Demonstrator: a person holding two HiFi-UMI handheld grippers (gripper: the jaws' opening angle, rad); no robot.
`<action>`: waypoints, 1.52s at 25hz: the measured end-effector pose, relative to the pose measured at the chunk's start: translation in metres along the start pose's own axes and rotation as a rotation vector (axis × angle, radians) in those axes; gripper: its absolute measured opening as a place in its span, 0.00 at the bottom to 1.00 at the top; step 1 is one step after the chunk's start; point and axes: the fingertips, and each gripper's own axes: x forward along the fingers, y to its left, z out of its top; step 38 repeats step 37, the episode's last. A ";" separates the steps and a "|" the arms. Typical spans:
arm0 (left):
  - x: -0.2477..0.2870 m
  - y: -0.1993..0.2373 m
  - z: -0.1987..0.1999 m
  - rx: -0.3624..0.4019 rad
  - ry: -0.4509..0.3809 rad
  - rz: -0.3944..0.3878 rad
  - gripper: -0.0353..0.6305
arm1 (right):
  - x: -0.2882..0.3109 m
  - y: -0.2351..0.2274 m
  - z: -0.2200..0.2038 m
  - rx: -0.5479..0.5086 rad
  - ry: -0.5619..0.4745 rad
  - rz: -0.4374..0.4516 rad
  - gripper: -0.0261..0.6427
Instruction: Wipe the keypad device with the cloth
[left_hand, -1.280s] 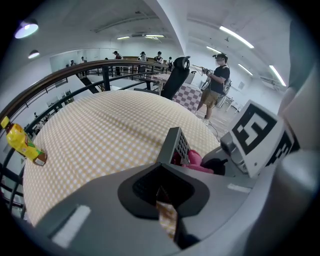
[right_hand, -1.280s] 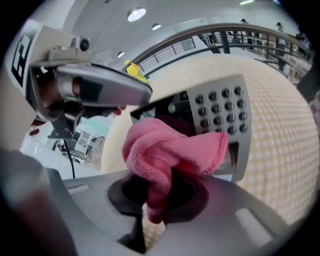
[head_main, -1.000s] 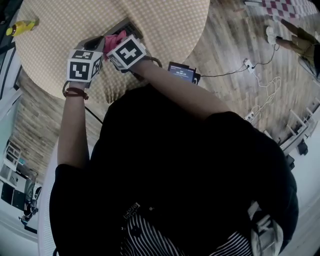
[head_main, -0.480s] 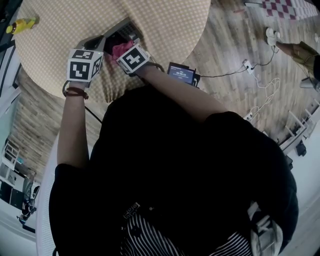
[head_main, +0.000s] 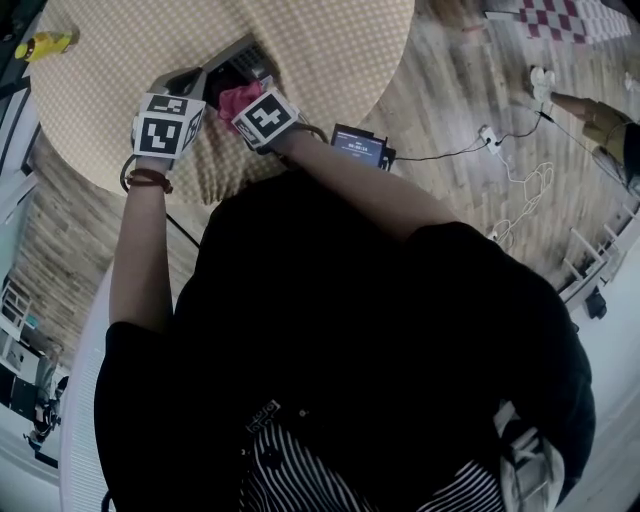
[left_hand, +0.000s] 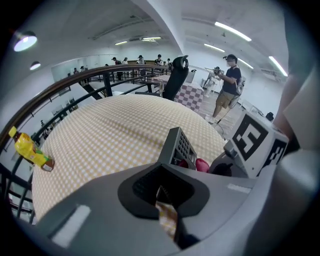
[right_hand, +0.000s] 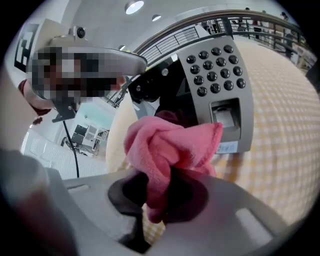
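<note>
The grey keypad device (head_main: 243, 58) stands tilted on the round checked table (head_main: 320, 50); its buttons and sensor window (right_hand: 220, 85) face my right gripper. My right gripper (right_hand: 155, 200) is shut on a bunched pink cloth (right_hand: 165, 145), which presses on the device's lower front. In the head view the cloth (head_main: 236, 98) sits just ahead of the right gripper (head_main: 247, 104). My left gripper (left_hand: 162, 200) has its jaws shut on nothing and rests against the device's left side (left_hand: 181, 146). The left gripper (head_main: 198, 86) is close beside the right one.
A yellow bottle (head_main: 45, 45) lies at the table's far left edge (left_hand: 30, 150). A small black screen unit (head_main: 360, 145) sits at the table's near edge, with cables (head_main: 510, 150) on the wood floor. A railing, an office chair (left_hand: 177, 75) and a standing person (left_hand: 227, 87) are beyond.
My right gripper has drawn the pink cloth down the device's face toward me. The left gripper has stayed against the device.
</note>
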 end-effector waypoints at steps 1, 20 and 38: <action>-0.003 -0.001 0.002 0.007 -0.012 0.020 0.06 | -0.006 0.005 -0.001 -0.008 -0.006 0.013 0.13; -0.144 -0.166 0.071 -0.219 -0.453 0.091 0.06 | -0.269 0.067 0.013 -0.391 -0.470 0.049 0.13; -0.085 -0.374 -0.010 -0.373 -0.339 0.036 0.06 | -0.267 -0.007 -0.166 -0.326 -0.406 0.101 0.13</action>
